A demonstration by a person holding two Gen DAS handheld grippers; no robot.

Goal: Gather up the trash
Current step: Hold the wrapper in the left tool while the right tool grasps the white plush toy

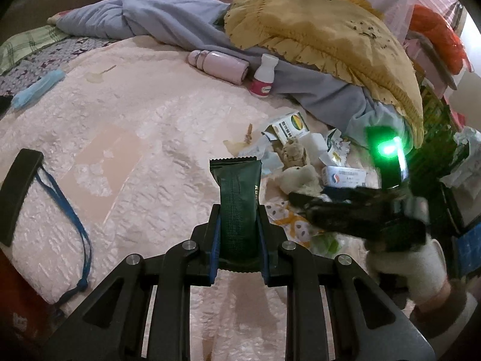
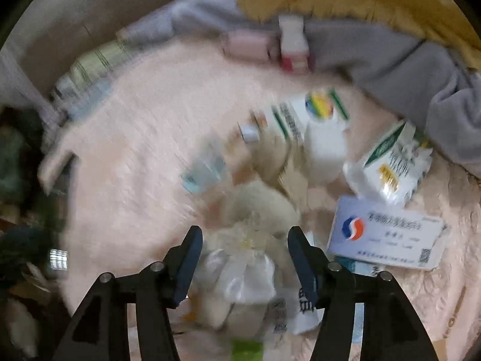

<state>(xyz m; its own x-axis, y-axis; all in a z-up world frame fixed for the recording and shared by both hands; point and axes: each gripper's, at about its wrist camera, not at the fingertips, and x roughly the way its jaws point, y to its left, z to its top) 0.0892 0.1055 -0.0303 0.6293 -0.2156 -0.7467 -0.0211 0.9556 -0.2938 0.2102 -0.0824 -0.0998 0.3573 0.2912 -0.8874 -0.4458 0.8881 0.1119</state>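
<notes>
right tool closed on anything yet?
No. The right tool is open, its jaws standing apart over a clear plastic wrapper in the trash pile without gripping it.

Right wrist view motion-blurred, pink bottle (image 2: 246, 43) smeared, crumpled wrappers (image 2: 240, 270) indistinct

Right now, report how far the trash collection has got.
Nothing visibly binned yet. In hand: the left claw is shut on a dark green wrapper. The right claw, open, hovers over the crumpled plastic. Left: the white-blue box, the green-striped carton and the blue mask.
</notes>
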